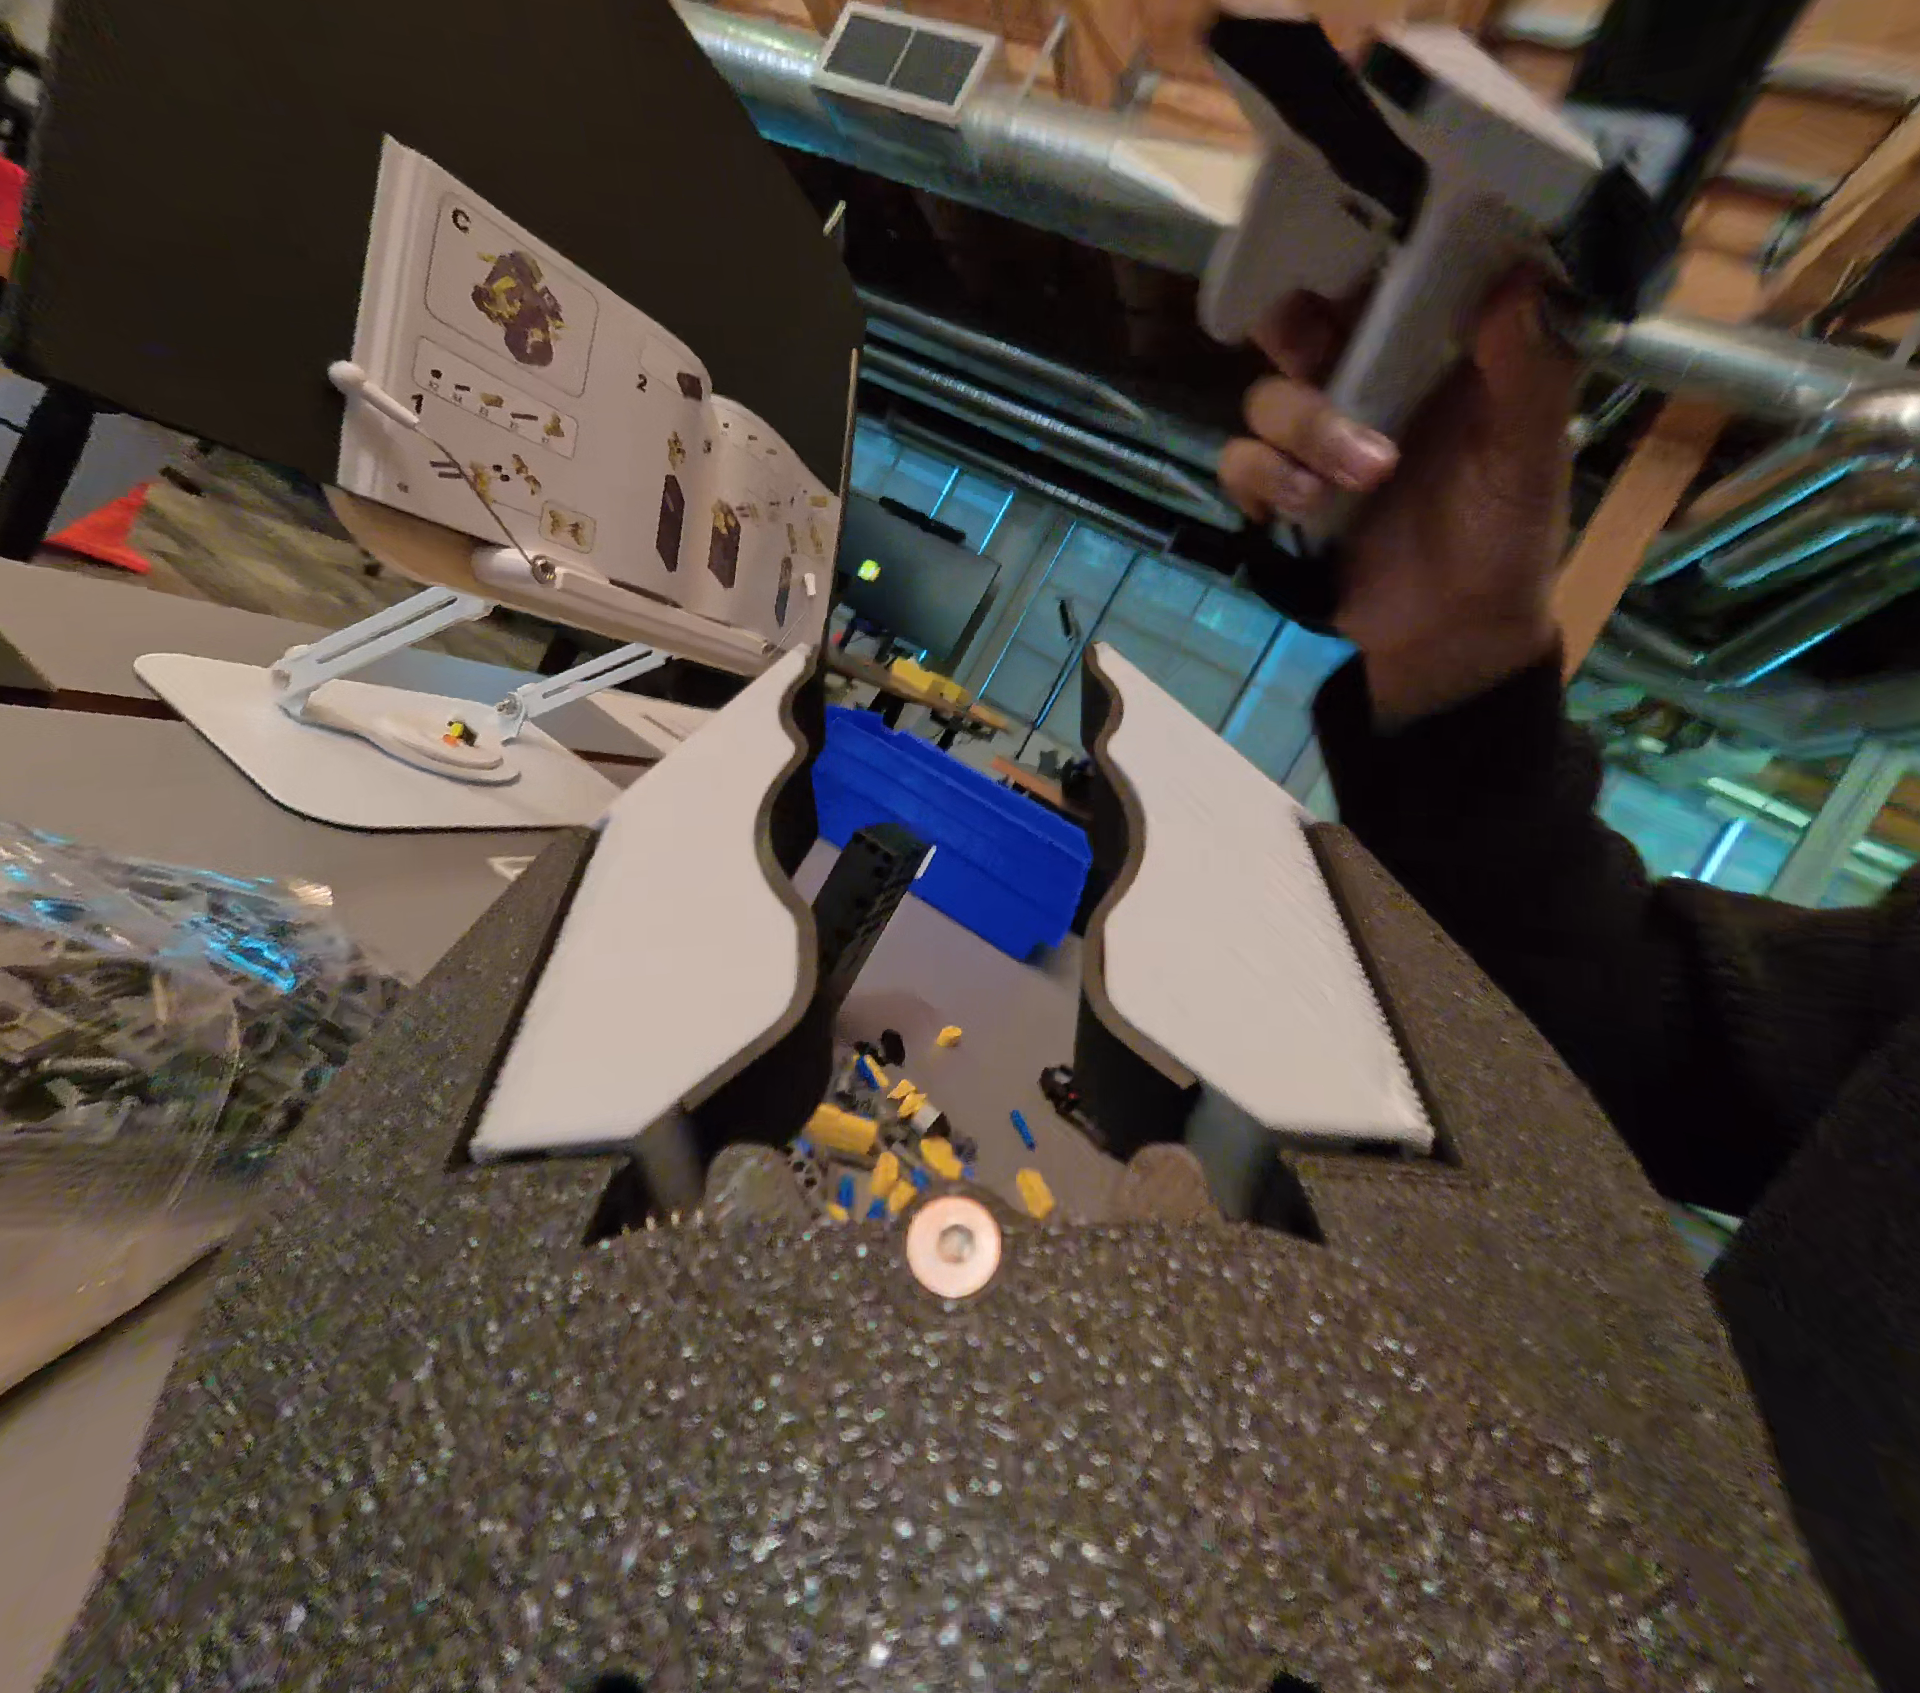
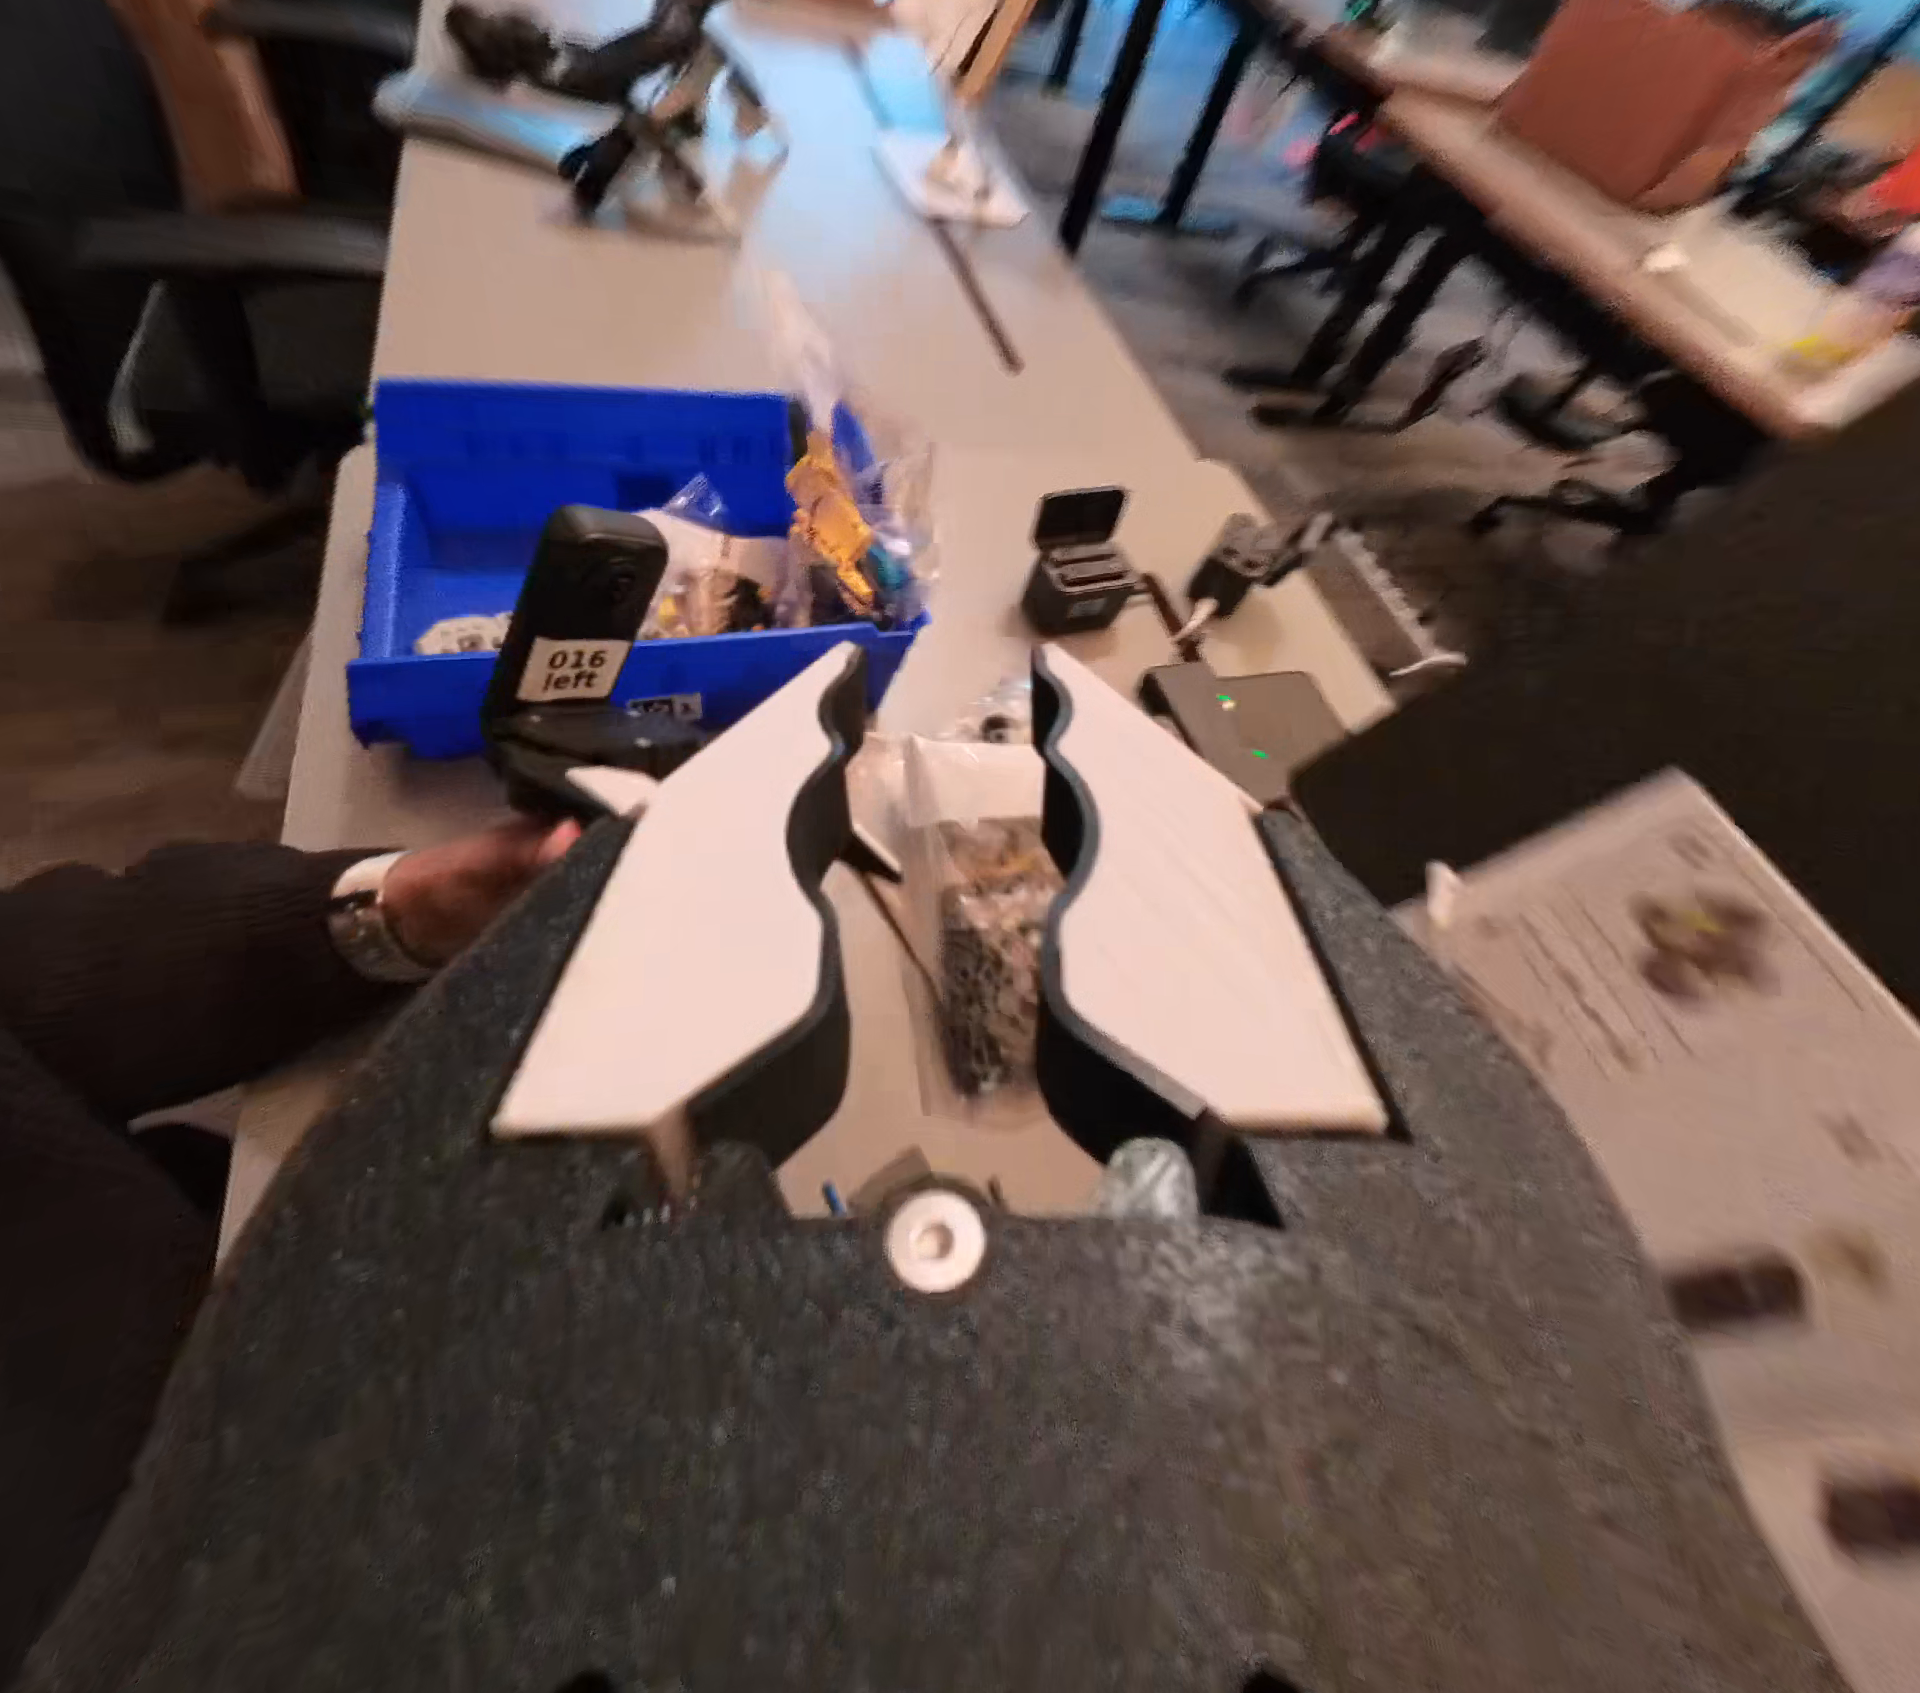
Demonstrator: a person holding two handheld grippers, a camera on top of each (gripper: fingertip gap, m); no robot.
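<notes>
Left gripper (image 1: 945,822), fingers apart, touches a black perforated beam (image 1: 868,905) standing upright against its left finger; right gripper (image 2: 948,770), fingers apart and empty, hovers above a parts bag (image 2: 987,937)

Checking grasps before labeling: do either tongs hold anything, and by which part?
Left tongs: black studded beam stands against the left finger; a grip cannot be told. Right tongs: open, empty, above a bag of pieces.

The left gripper (image 1: 945,708) hung spread over scattered small bricks (image 1: 894,1124), a black beam (image 1: 868,895) leaning against its left finger. The blue bin (image 1: 956,822) blocked the far side, the book stand (image 1: 343,708) the left; bare grey table (image 1: 977,989) lay between.
</notes>
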